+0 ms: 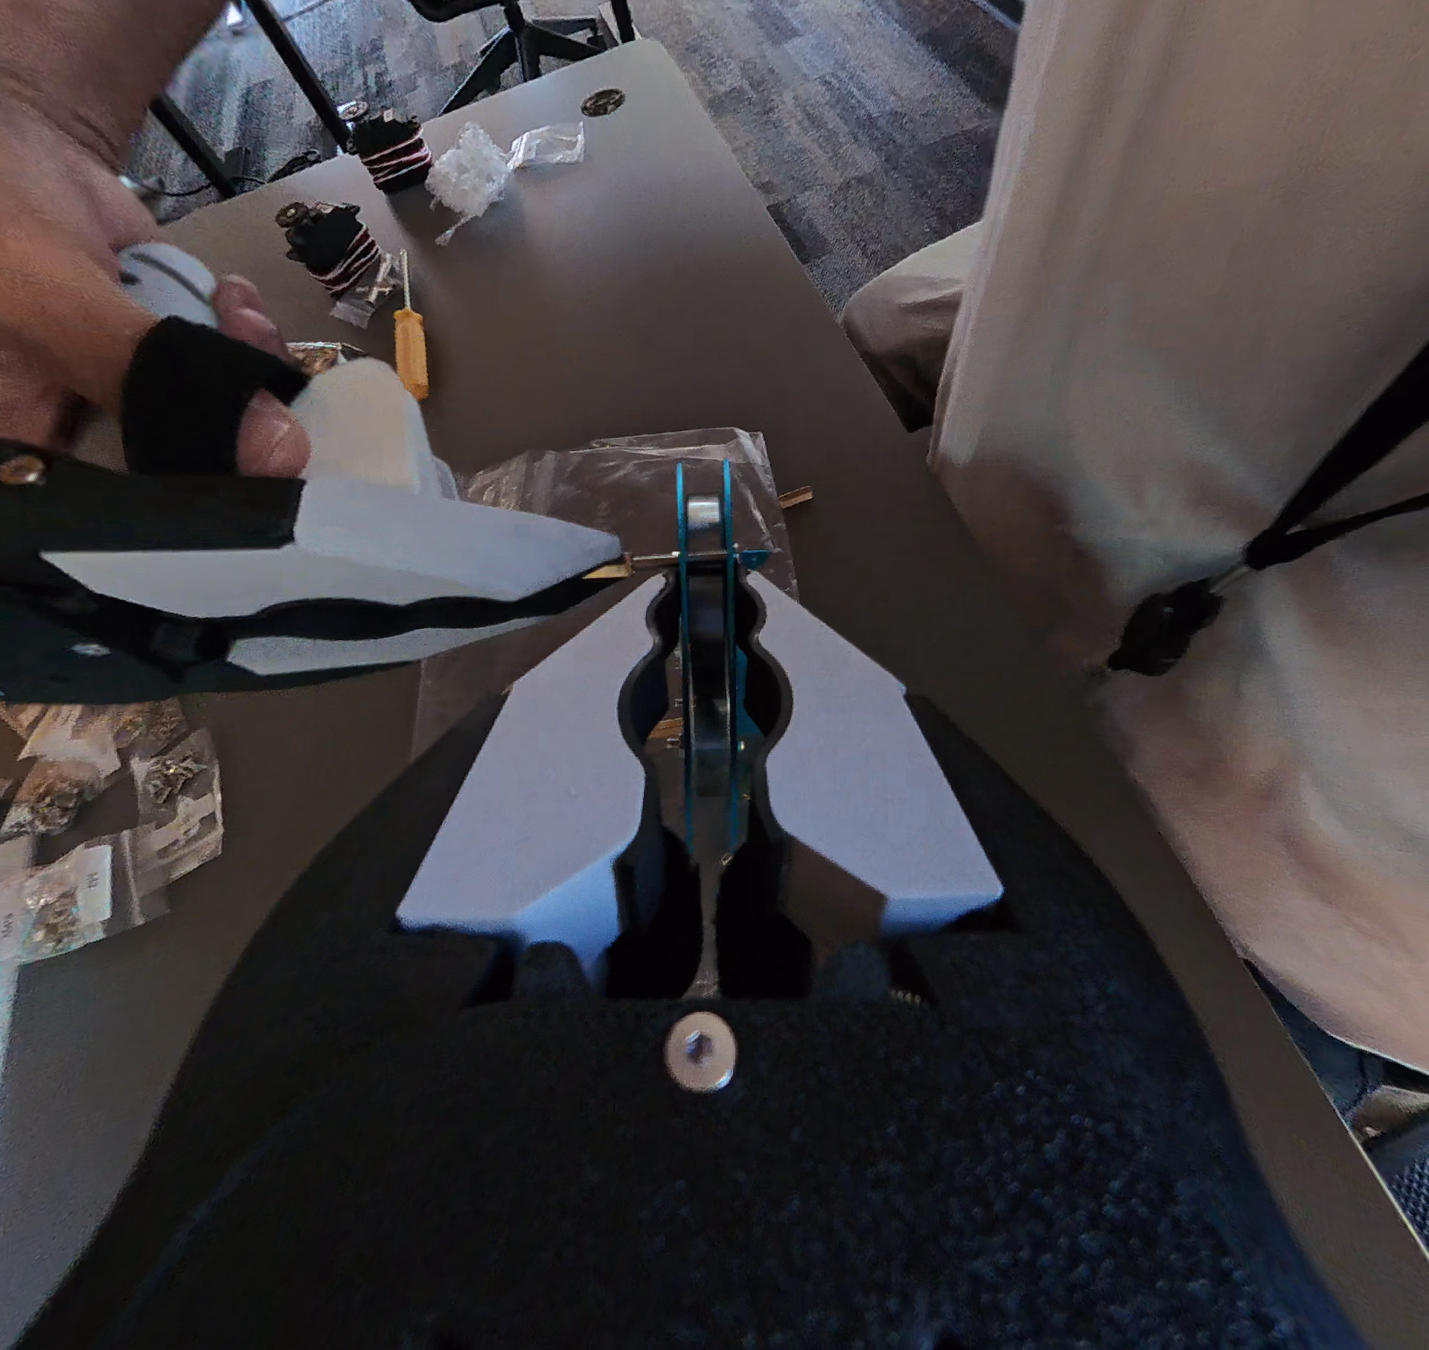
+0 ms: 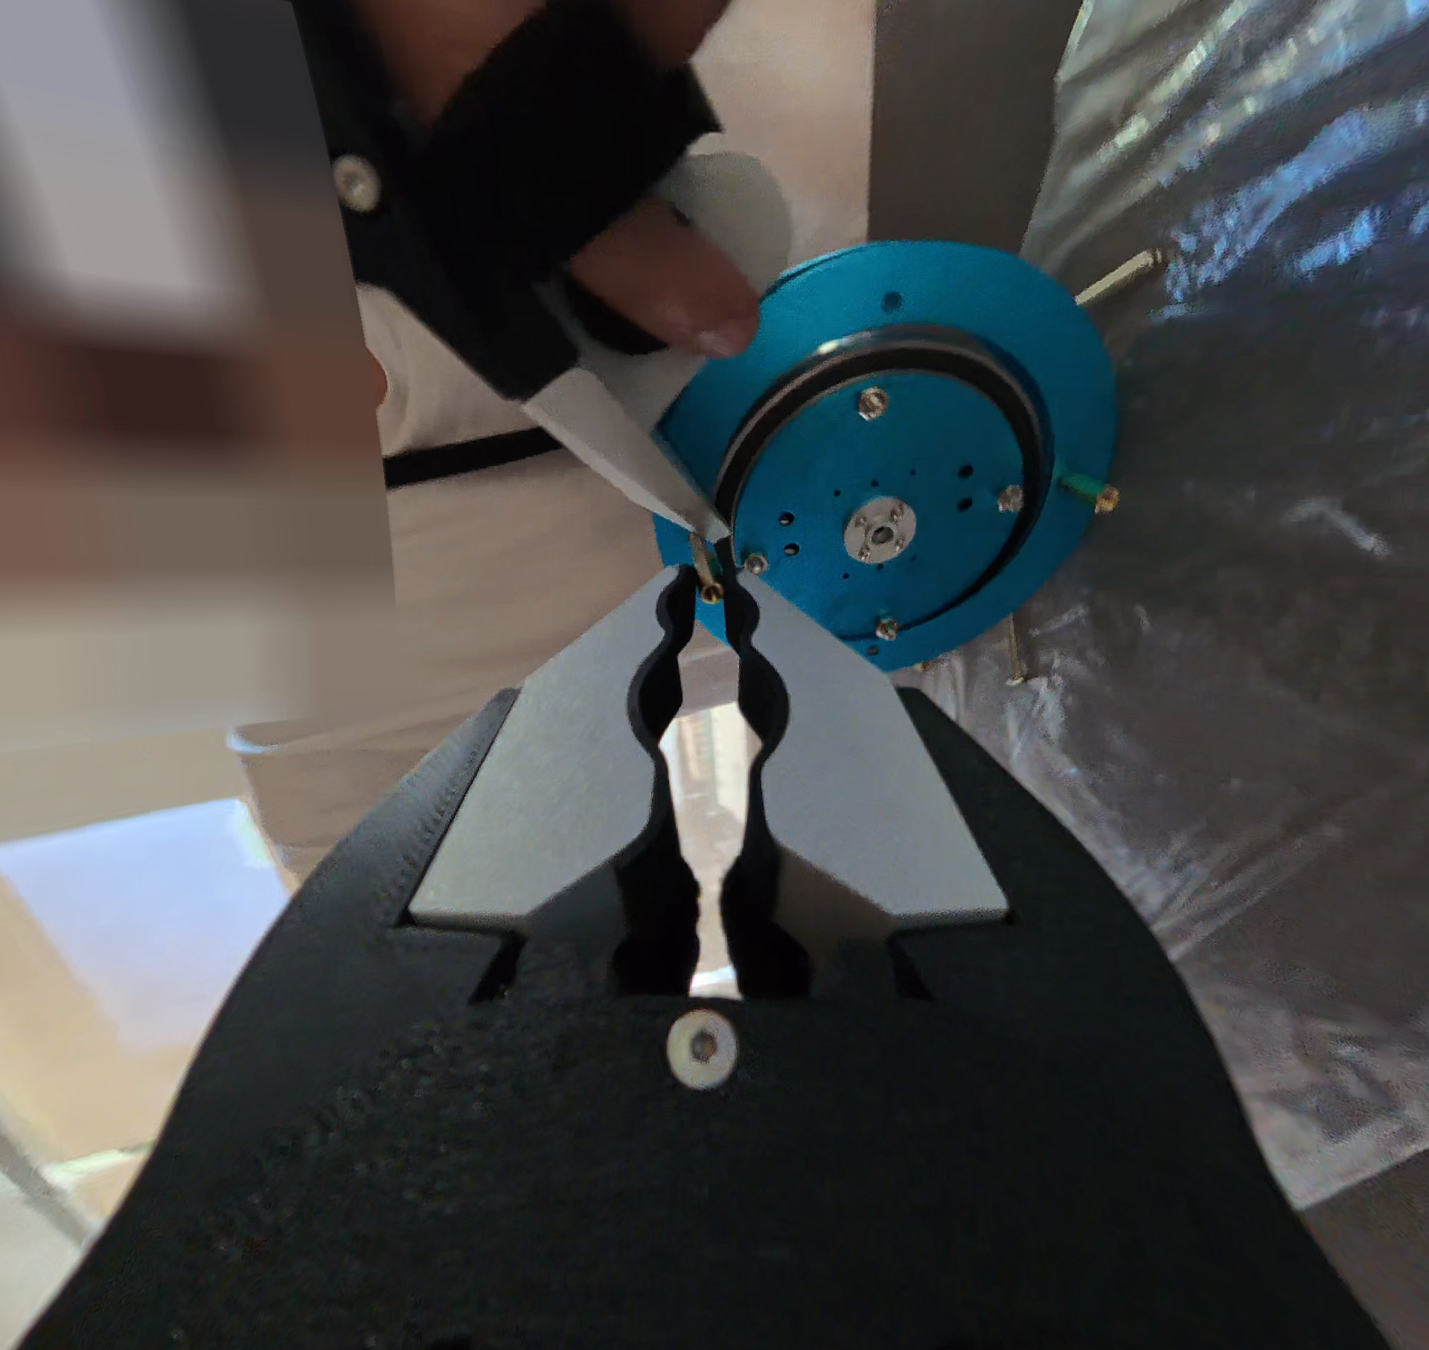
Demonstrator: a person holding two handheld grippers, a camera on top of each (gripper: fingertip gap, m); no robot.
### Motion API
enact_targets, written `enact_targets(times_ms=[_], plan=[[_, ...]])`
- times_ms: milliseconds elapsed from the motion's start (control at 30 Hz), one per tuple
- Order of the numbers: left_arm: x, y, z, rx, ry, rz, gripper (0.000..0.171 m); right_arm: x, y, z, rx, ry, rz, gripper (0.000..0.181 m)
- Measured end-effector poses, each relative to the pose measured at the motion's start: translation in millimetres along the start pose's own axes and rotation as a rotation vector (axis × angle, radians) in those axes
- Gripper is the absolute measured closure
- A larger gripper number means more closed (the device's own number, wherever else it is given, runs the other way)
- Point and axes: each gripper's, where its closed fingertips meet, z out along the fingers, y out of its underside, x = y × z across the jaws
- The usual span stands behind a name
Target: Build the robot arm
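Observation:
A blue round two-plate assembly with a black ring and small screws stands edge-on between my left gripper's fingers. My left gripper is shut on it and holds it above the grey table. In the right wrist view the disc shows its flat face, with the left gripper clamping its rim from the upper left. My right gripper is shut on a small brass standoff at the disc's lower-left edge. It reaches in from the left in the left wrist view, where the standoff touches the blue plate.
A crinkled clear plastic bag lies under the disc, with loose brass standoffs on it. An orange-handled screwdriver, two servo motors, small bags of screws and a person in a white top are around. The tips of both grippers are at nearly the same place.

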Motion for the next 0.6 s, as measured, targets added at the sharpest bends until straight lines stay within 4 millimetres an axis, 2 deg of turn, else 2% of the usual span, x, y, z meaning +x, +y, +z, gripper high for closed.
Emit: enact_targets(times_ms=[67,167,467,600], plan=[[-1.6,0.3,-0.2,-0.004,-0.012,-0.010,0.158,0.1,-0.4,-2.0,0.006,0.006,0.083,0.176],[-3.9,0.9,-1.0,0.006,-0.011,-0.047,0.158,0.2,-1.8,-5.4,0.006,0.033,0.119,0.176],[1.6,-1.0,1.2,0.024,0.027,-0.128,0.148,-0.2,-1.9,-5.5,0.000,0.073,0.115,0.176],[-0.5,-5.0,5.6,0.030,0.021,-0.194,0.149,-0.5,-1.1,-6.6,0.007,0.102,0.107,0.176]])
